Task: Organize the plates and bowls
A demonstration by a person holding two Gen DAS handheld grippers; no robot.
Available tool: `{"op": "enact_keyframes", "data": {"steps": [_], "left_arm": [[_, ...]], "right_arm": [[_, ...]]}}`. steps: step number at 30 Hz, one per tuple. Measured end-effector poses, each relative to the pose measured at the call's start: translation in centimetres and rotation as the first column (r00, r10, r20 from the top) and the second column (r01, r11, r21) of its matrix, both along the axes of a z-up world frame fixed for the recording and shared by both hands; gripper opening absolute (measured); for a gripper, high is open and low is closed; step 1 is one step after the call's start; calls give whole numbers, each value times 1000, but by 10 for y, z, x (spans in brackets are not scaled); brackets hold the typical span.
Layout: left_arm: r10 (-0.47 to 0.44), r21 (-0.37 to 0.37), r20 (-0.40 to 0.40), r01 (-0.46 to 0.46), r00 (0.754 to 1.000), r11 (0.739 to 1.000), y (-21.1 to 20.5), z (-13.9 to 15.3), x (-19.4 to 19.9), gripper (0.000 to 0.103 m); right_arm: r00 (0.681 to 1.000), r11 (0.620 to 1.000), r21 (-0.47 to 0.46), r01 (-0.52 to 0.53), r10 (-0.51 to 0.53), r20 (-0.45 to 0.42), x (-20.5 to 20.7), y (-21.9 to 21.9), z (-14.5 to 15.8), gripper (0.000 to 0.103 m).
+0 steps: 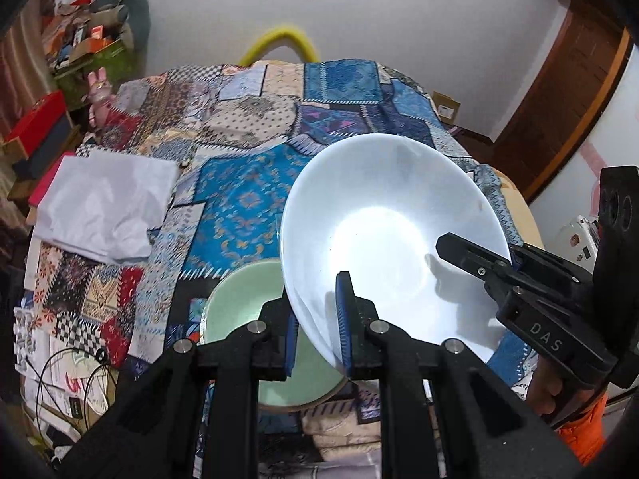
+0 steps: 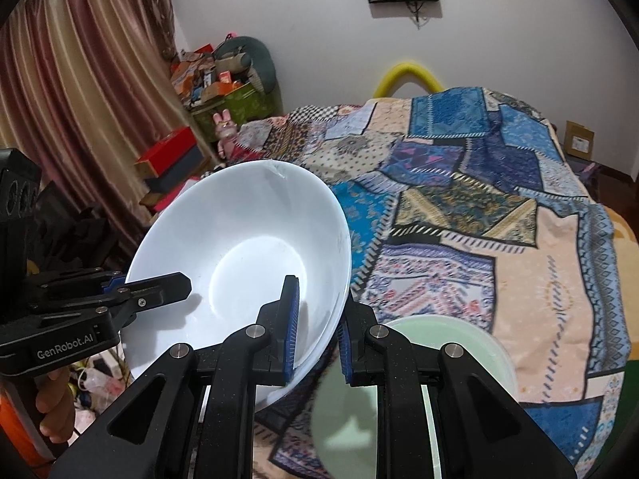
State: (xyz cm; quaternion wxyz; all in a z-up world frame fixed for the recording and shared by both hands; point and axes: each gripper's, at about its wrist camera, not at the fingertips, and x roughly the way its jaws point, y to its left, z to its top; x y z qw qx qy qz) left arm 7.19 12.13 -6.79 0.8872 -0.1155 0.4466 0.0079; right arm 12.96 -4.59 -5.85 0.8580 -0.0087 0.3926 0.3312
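Observation:
A large white bowl (image 1: 391,231) hangs tilted above the bed, held by both grippers at opposite sides of its rim. My left gripper (image 1: 317,335) is shut on the near rim, one blue pad inside the bowl and one outside. My right gripper (image 2: 317,339) is shut on the rim of the same white bowl (image 2: 239,247). Each gripper shows in the other's view: the right gripper (image 1: 459,251) at the bowl's right edge, the left gripper (image 2: 167,285) at its left edge. A pale green plate (image 1: 239,303) lies on the blanket just below the bowl, partly hidden by it; it also shows as the green plate (image 2: 459,359).
A patchwork blanket (image 2: 459,207) covers the bed. A folded white cloth (image 1: 104,207) lies at its left side. Boxes and clutter (image 2: 171,159) stand along the curtain side, cables (image 1: 72,375) lie near the front left, and a yellow tube (image 1: 279,40) arches behind the bed.

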Motion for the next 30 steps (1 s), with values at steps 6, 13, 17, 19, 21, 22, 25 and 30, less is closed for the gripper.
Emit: {"op": "enact_keyframes", "data": {"steps": [6,13,17,19,21,22,25,30], "left_arm": [[36,-21,-30,-36,999,999,22,-20,-10,17],[71,-46,-78,-75,994,996,39,-48,-13,17],[83,-64,-110,-90,991,994,47,-64,-13,17],[84,-68,-122,-93,989,993,50,-71,-13,17],[85,-68,-136,-95,987,993,52,-78,-13,17],[83,-67,-142,-94,986,993,53,-81,-13,17],[80,-68,-151,-91,985,994,55,-89,-13,17],[74,-34,-160,-81,984,996,53,-97,-12,17]], "right_arm": [[999,999,-14,-36,36,-35,-8,21,-15,16],[994,998,-23,-59,56,-96,-11,40,-39,16],[988,997,-30,-69,64,-138,-12,47,-54,16],[985,997,-32,-73,67,-157,-13,50,-61,16],[982,996,-35,-78,71,-175,-13,53,-68,16],[980,996,-39,-82,73,-183,-13,54,-71,16],[976,995,-43,-89,78,-201,-12,56,-78,16],[971,993,-53,-101,87,-221,-11,59,-87,16]]}}
